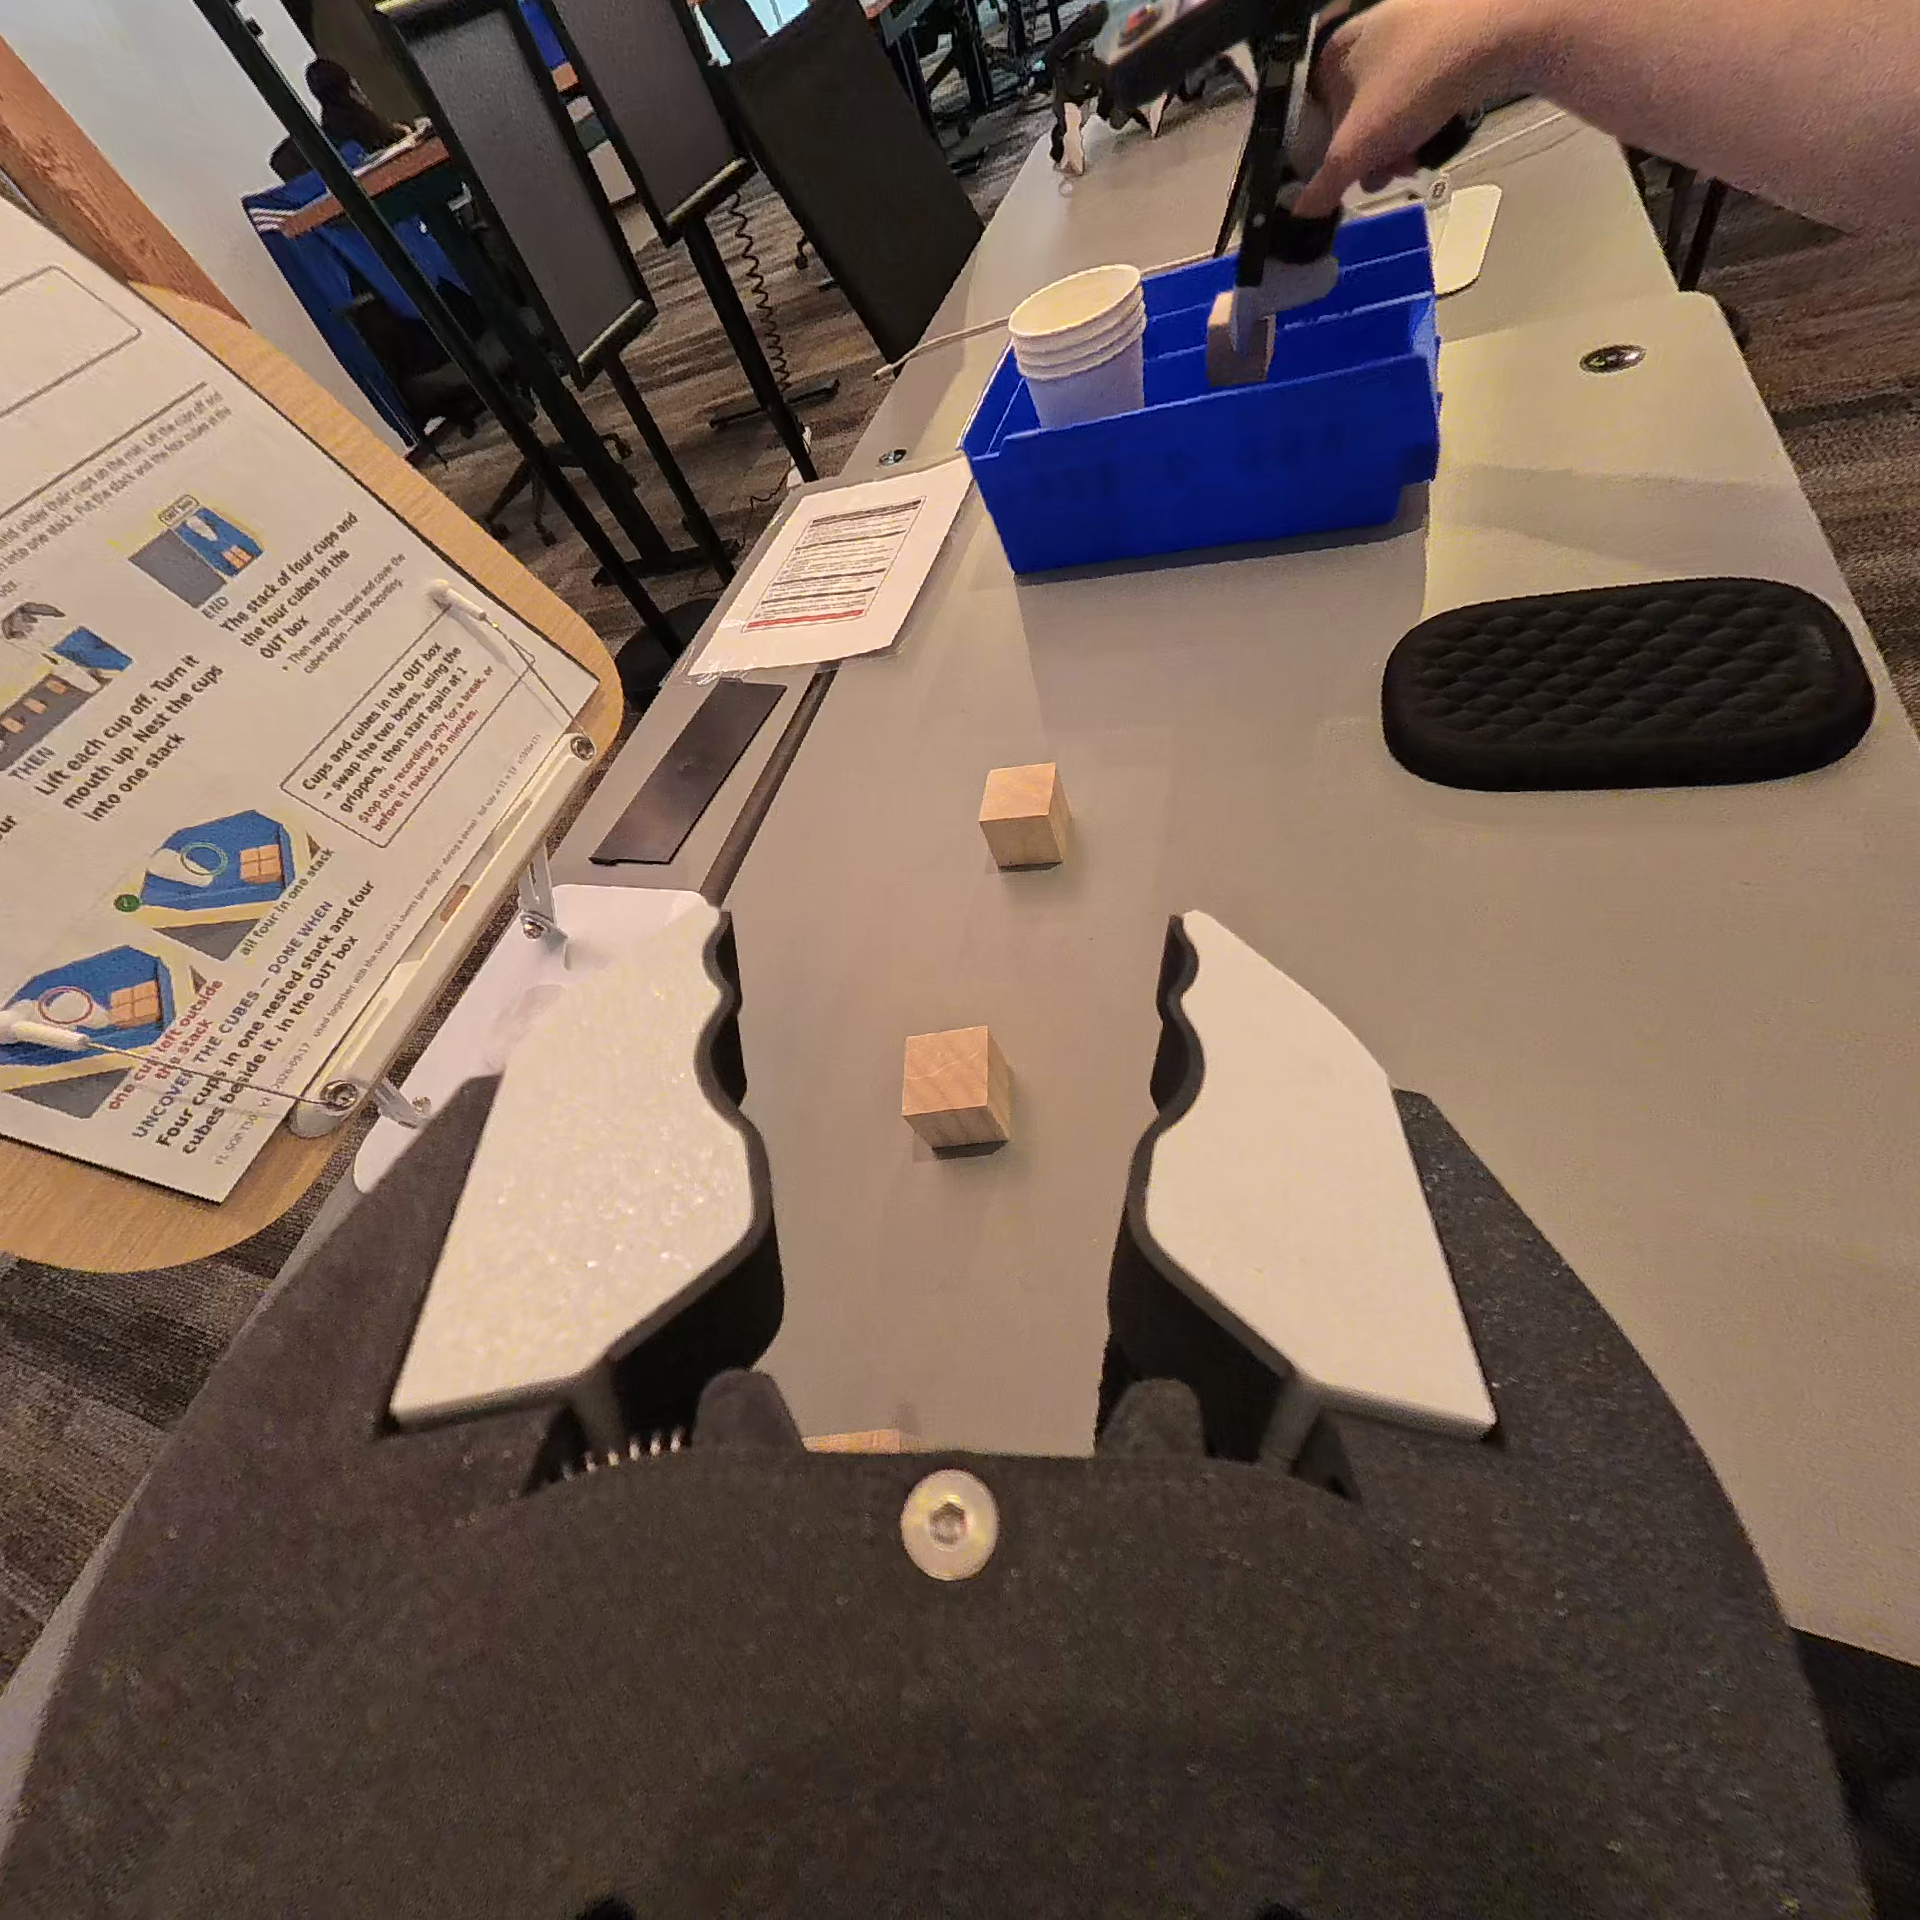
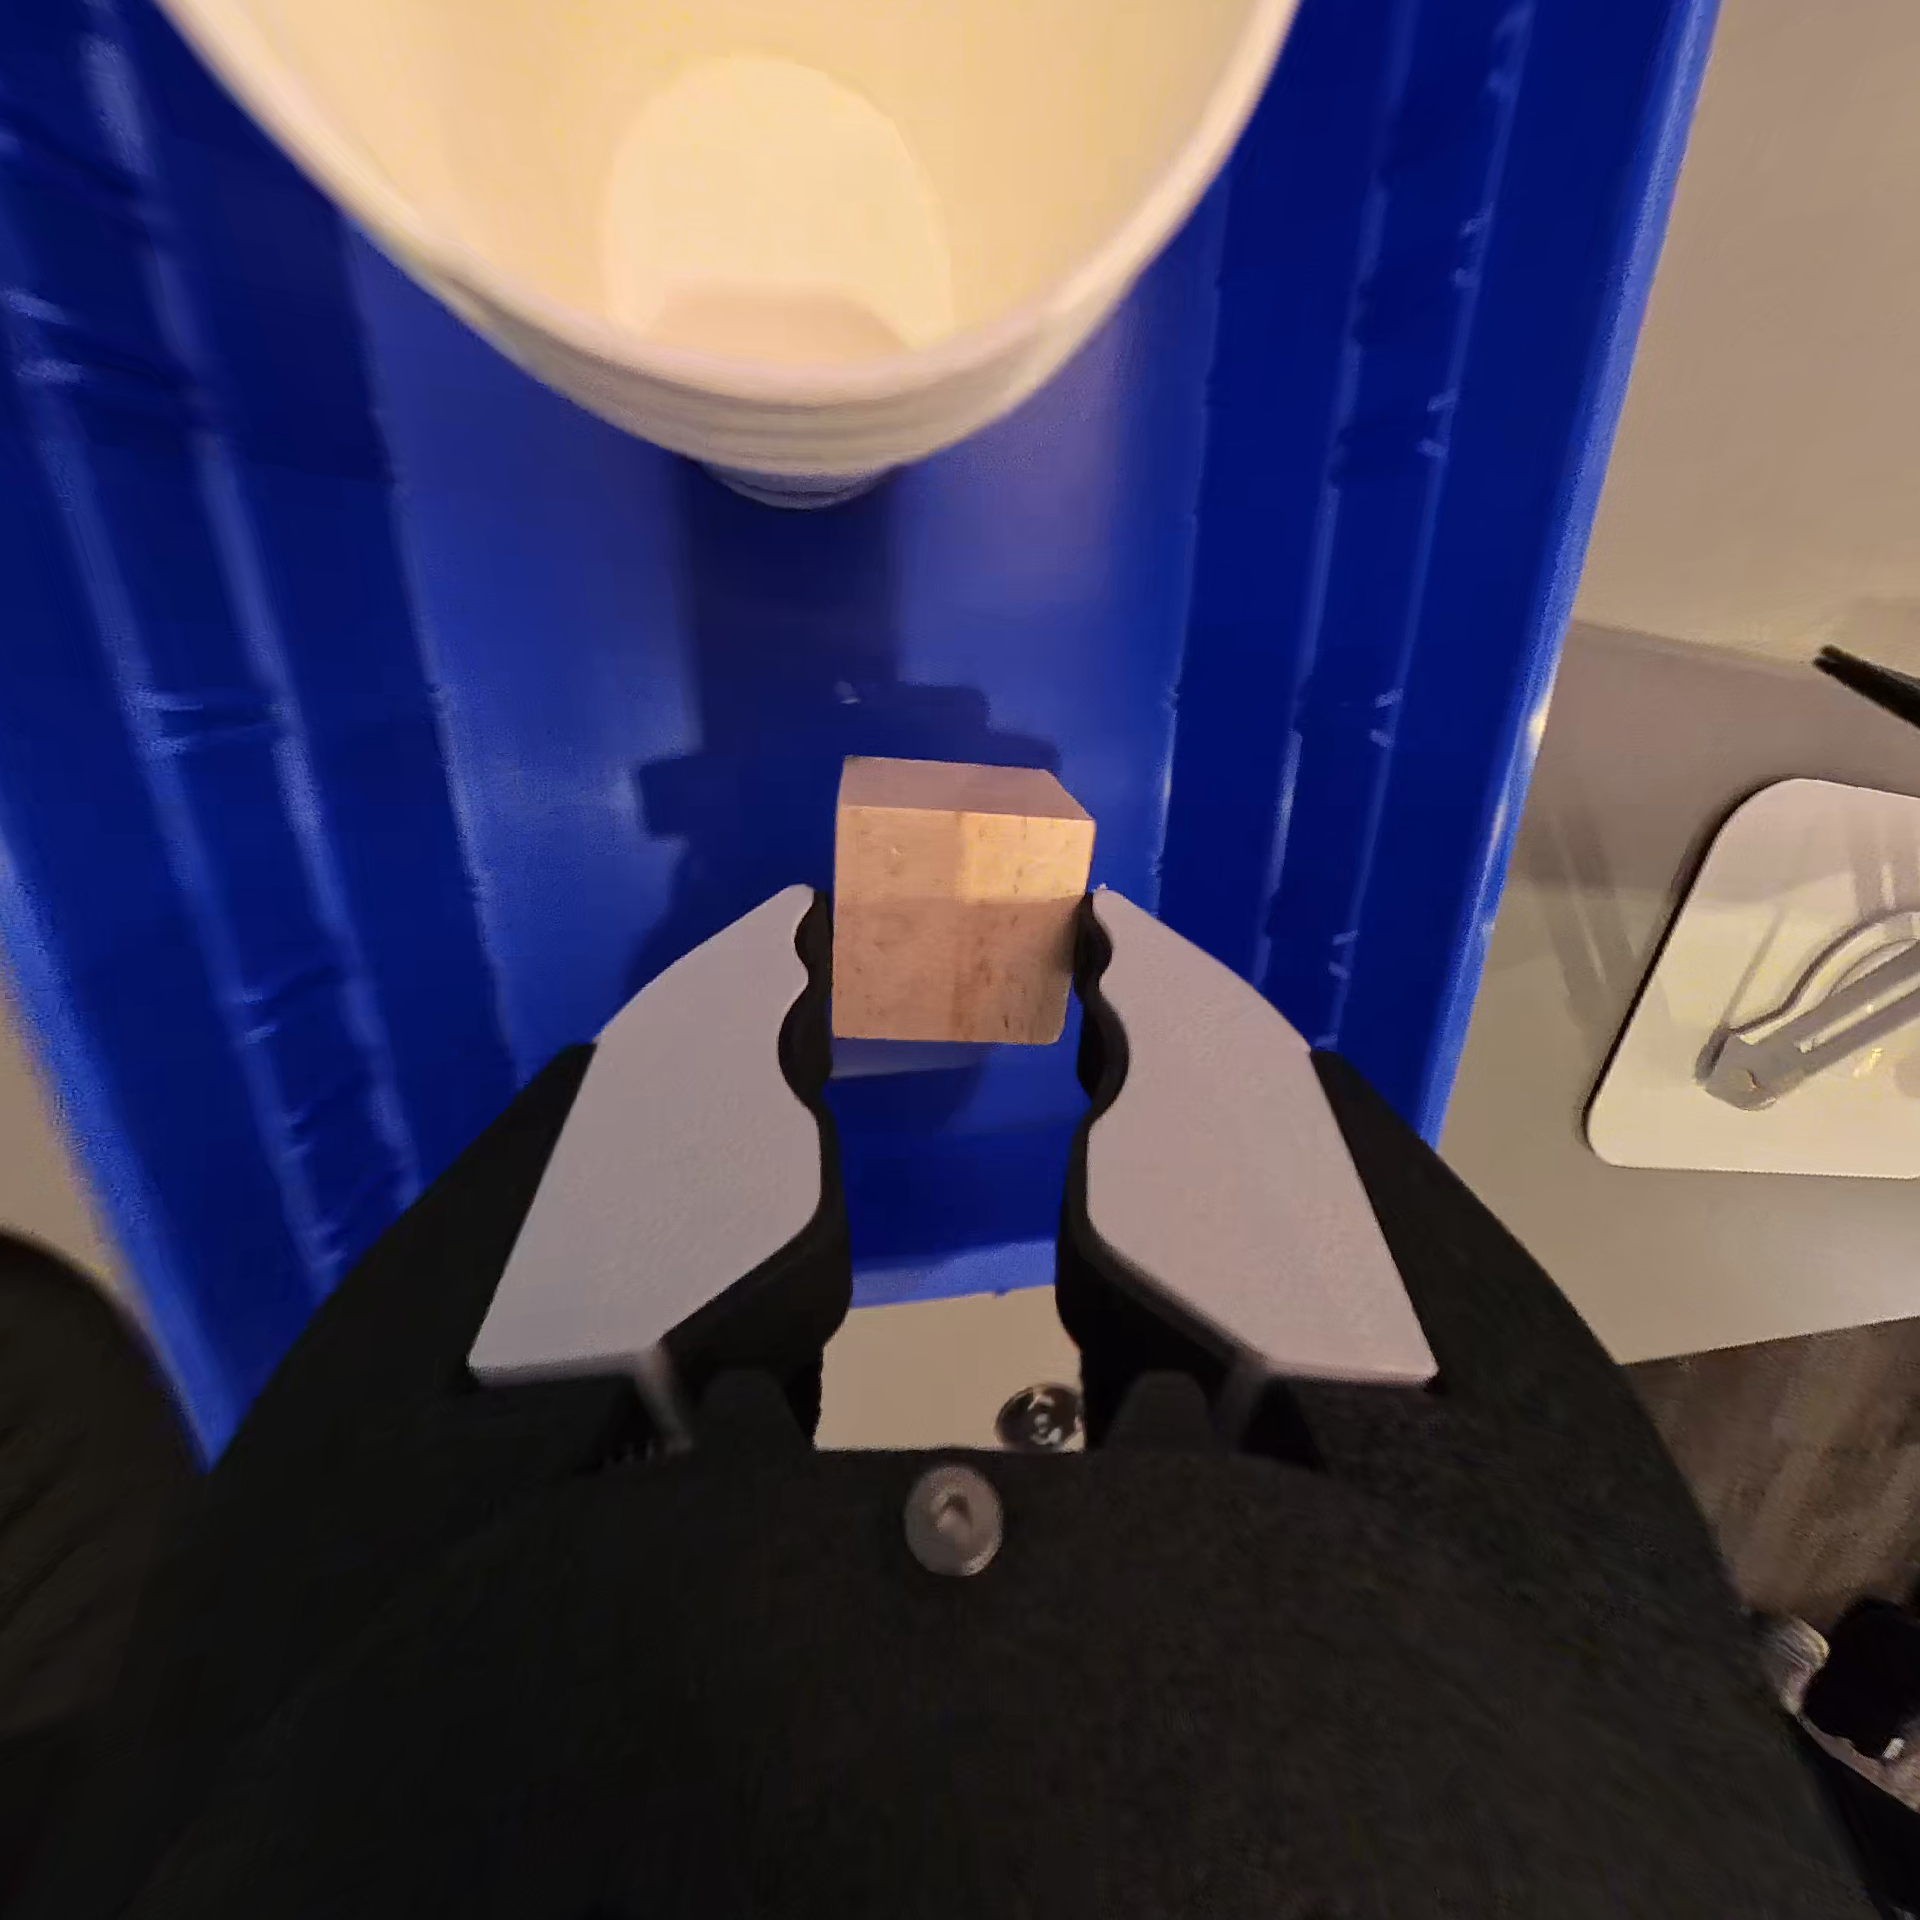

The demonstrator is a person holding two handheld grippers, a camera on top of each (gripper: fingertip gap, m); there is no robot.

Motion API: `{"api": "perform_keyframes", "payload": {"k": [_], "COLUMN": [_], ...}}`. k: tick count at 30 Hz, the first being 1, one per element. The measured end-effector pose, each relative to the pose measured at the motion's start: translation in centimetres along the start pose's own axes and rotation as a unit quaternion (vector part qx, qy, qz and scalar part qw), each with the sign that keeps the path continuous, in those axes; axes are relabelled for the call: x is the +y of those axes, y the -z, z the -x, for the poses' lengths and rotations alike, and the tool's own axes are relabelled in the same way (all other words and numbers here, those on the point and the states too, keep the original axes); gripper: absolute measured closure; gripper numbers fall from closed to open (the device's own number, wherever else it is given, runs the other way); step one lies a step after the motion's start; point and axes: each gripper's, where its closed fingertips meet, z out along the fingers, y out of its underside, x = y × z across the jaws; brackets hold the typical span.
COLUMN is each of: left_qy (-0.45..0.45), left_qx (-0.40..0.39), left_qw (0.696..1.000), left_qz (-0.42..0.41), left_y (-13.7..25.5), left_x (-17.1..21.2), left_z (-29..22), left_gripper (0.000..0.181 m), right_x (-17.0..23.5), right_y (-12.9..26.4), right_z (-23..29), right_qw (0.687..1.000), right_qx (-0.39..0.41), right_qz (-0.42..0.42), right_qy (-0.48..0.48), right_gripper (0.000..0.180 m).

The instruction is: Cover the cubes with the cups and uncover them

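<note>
Left fingers [image 1: 951, 1049] gape over grey table [image 1: 1299, 935]; right fingers [image 2: 951, 961] pinch cube [image 2: 956, 925].

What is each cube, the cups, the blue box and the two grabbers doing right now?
Left gripper: open, empty, above the table.
Right gripper: shut on held cube, over the blue box.
Near cube: on the table, uncovered.
Far cube: on the table, uncovered.
Cups: nested, mouth up, in the box.
</note>
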Motion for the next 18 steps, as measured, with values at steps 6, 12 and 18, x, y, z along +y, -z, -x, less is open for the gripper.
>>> {"api": "perform_keyframes", "payload": {"k": [6, 12, 18], "left_qy": [0.014, 0.014, 0.008], "left_qx": [-0.007, -0.011, -0.011], "left_qw": [1.0, 0.999, 0.998], "left_qz": [0.025, 0.049, 0.06], "left_y": [-0.7, -1.5, -1.9], "left_x": [1.3, 2.2, 2.5], "left_z": [0.8, 1.0, 0.9], "left_gripper": [0.104, 0.103, 0.103], "right_x": [1.0, 0.5, 0.7], "right_y": [-4.0, -5.0, -6.0], "right_z": [-2.0, -3.0, -3.1], "right_qw": [1.0, 0.999, 0.999], "right_qx": [-0.002, 0.012, -0.007], "right_qz": [0.025, 0.035, 0.035], "right_qy": [0.006, 0.018, 0.007], "right_gripper": [0.135, 0.135, 0.135]}}
